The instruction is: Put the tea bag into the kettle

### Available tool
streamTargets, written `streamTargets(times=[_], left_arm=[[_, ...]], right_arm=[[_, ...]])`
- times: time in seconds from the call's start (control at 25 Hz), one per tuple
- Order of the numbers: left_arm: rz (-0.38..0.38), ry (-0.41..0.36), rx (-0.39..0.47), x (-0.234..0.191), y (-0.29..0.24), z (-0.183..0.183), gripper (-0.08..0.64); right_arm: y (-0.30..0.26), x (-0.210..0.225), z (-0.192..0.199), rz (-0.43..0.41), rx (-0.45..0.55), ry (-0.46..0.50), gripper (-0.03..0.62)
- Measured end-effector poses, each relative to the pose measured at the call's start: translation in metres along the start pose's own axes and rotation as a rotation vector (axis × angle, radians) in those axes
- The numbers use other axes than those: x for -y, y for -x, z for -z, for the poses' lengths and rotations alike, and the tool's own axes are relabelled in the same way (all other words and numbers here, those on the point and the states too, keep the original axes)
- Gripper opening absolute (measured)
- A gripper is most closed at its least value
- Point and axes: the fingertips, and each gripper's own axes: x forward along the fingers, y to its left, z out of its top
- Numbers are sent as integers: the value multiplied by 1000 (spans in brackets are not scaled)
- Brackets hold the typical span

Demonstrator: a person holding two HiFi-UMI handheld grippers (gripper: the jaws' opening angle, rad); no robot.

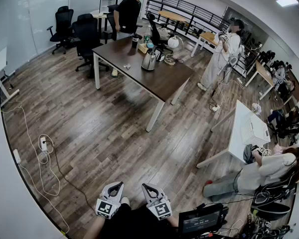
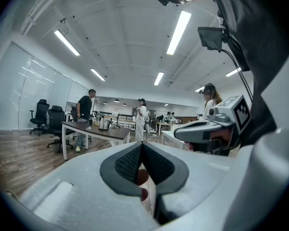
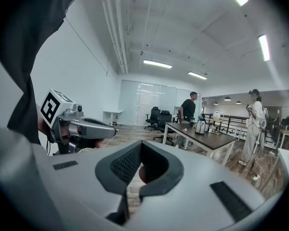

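Left gripper [image 1: 116, 185], right gripper [image 1: 147, 187]: jaws pressed together, over wood floor [image 1: 99, 133], table [image 1: 162, 79] well apart.

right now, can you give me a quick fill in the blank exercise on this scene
1. The steel kettle stands on the ___ table, not the white one.
2. The left gripper and the right gripper both have their jaws ___.
3. The person standing right at the kettle's table wears a ___ top.

Missing words: brown; shut; black
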Motion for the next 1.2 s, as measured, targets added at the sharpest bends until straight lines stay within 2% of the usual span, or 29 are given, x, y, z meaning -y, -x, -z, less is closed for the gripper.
streamTargets(times=[0.12, 0.32, 0.68, 1.0, 1.2], left_arm=[[-5, -28, 5, -2, 2, -4, -15], [-6, -26, 8, -2, 6, -4, -15], [30, -33, -3, 3, 8, -17, -15], [73, -33, -53, 4, -6, -21, -15], [61, -79, -77, 7, -33, -39, -15]], right_arm=[[0, -2, -5, -11, 31, -28, 5], [4, -9, -9, -55, 75, -52, 6], [10, 4, -23, 0, 89, -33, 6], [15, 29, -39, 29, 103, 8, 6], [10, 53, -44, 43, 130, -46, 6]])
